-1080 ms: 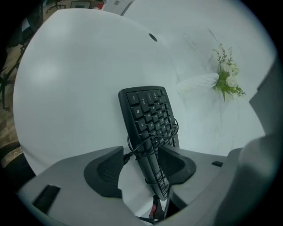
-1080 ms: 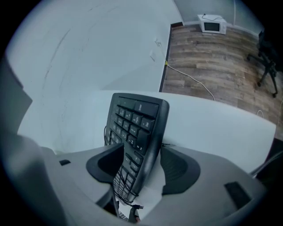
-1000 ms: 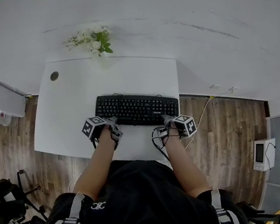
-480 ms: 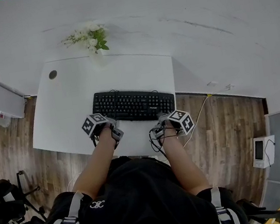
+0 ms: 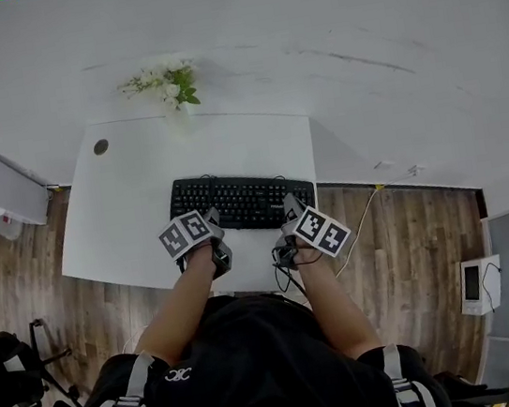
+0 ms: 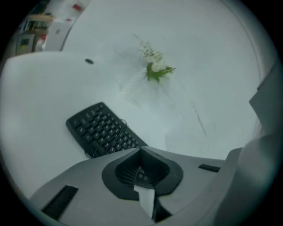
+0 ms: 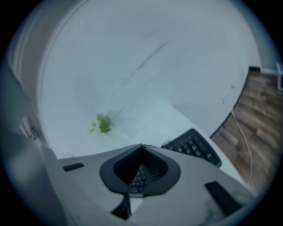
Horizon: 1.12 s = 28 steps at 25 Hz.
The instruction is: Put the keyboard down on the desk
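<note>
Nearest to the camera, the person's two forearms are reaching forward from the dark shirt, each one carrying a gripper over the near edge of the desk (image 5: 132,207). The left gripper (image 5: 211,219) is staying clenched: in the left gripper view its jaws (image 6: 141,149) are pressing together at the tips and are holding nothing. The right gripper (image 5: 287,206) is also clenched, and in the right gripper view its jaws (image 7: 142,146) are meeting in the same way, with nothing between them. Both grippers are pointing forward and down, and their marker cubes are facing up to the head camera. Just beyond the tips, the black keyboard (image 5: 243,201) is lying flat on the white desk, on its near right part, with its long side running along the desk edge; neither gripper is grasping it. The left gripper view is showing the left end of the keyboard (image 6: 99,128) and the right gripper view its right end (image 7: 194,145). Further back, a small dark round hole (image 5: 100,147) is sitting in the far left corner of the desk. At the far edge, against the white wall, a bunch of white flowers (image 5: 165,80) with green leaves is standing. To the right of the desk, a thin cable (image 5: 363,218) is lying on the wooden floor (image 5: 412,241).
</note>
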Each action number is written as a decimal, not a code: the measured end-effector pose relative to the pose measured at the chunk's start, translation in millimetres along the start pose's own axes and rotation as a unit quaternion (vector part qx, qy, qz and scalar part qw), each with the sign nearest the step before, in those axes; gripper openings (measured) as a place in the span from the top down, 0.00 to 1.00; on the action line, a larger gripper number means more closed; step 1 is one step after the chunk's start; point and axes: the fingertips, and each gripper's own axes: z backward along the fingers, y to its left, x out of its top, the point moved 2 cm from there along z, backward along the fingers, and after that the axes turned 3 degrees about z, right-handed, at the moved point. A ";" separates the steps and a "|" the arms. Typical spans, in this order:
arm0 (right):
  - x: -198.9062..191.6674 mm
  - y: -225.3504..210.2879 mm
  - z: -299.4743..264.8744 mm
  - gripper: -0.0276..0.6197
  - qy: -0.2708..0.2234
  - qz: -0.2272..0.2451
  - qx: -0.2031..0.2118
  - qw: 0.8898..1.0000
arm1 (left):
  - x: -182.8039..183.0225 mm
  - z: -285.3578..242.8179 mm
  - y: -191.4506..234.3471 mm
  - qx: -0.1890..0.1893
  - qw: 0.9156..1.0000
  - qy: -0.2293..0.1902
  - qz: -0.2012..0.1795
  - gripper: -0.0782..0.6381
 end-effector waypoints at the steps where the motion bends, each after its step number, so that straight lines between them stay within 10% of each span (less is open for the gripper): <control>1: 10.6 7.0 3.5 0.95 -0.021 0.040 0.002 0.999 | 8.0 4.3 -9.6 -0.003 0.999 -0.021 -0.041 0.89; 5: 51.7 36.1 24.0 0.95 -0.112 0.172 0.003 0.979 | 36.1 25.3 -54.0 -0.019 0.975 -0.105 -0.196 0.89; 10: 102.6 79.2 69.7 0.96 -0.243 0.247 0.019 0.938 | 55.0 63.0 -117.2 -0.050 0.914 -0.195 -0.353 0.89; 18: 129.4 126.2 123.4 0.96 -0.316 0.320 0.039 0.893 | 59.7 126.6 -179.3 -0.101 0.843 -0.283 -0.446 0.89; 21: 128.0 128.4 125.4 0.96 -0.310 0.328 0.043 0.891 | 58.5 134.6 -187.7 -0.111 0.835 -0.289 -0.454 0.89; 28: 125.1 121.6 118.5 0.96 -0.293 0.311 0.041 0.903 | 54.5 126.0 -182.1 -0.111 0.847 -0.267 -0.446 0.89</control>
